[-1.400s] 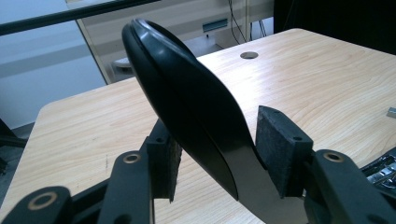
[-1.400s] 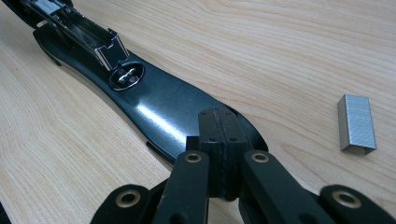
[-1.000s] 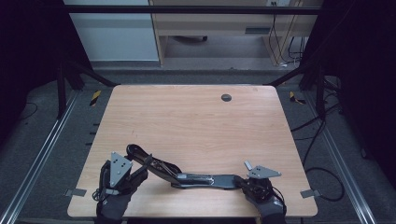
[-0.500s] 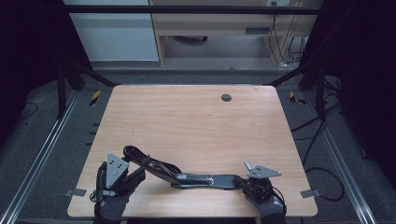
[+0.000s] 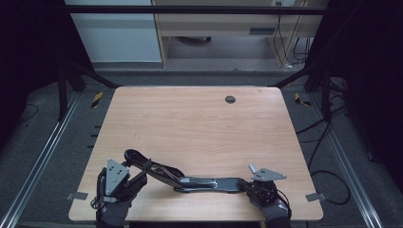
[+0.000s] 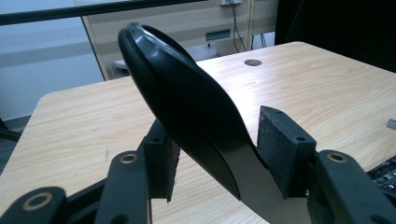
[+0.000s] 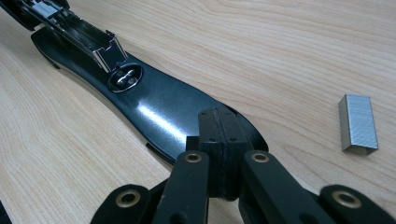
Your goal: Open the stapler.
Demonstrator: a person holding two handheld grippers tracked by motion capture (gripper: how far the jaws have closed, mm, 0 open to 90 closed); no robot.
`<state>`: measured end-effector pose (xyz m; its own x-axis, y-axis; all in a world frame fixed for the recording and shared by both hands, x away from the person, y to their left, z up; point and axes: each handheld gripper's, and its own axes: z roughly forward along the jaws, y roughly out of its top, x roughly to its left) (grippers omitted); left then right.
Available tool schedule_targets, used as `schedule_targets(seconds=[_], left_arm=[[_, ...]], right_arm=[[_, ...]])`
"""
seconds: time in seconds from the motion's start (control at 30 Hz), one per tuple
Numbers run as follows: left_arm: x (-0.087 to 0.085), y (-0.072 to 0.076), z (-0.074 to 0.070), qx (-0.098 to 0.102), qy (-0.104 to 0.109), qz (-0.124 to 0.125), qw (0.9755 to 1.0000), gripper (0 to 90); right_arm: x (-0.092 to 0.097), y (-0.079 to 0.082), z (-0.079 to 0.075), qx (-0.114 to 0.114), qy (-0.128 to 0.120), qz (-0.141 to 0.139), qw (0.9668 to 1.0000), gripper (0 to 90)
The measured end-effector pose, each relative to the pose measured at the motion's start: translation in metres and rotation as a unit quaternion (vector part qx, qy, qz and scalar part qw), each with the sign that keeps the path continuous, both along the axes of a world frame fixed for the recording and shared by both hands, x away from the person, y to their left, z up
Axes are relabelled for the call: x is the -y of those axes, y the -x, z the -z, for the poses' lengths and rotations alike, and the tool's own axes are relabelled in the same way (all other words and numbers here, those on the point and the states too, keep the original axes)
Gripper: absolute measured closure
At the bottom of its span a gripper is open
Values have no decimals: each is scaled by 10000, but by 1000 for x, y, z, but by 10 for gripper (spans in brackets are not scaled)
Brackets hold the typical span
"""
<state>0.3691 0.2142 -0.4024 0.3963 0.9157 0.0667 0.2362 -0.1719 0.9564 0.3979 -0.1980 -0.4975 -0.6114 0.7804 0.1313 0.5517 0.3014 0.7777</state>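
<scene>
The stapler point(image 5: 190, 178) lies swung open near the worktop point(image 5: 199, 123) front edge, the left gripper point(image 6: 219, 172) fingers grasping its raised lid and the right gripper point(image 7: 218, 154) fingers clenched, pinning the base, likely so the staples point(image 7: 357, 123) can go in.

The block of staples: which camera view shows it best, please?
The right gripper view: the block of staples lies large and sharp on the table, beside the stapler. The high view gives a tiny speck; the left gripper view, a sliver at its edge.
</scene>
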Motion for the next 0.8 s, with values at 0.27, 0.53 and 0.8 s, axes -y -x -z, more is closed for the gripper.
schedule_targets(seconds=[0.27,0.53,0.8], left_arm=[[-1,0,0,-18,63,-9,10000,494],[-1,0,0,-39,101,-19,9999,498],[-1,0,-1,-50,52,1,10000,496]], right_arm=[[0,0,0,18,19,11,10000,900],[0,0,0,5,8,4,10000,900],[1,0,0,-22,-6,7,10000,900]])
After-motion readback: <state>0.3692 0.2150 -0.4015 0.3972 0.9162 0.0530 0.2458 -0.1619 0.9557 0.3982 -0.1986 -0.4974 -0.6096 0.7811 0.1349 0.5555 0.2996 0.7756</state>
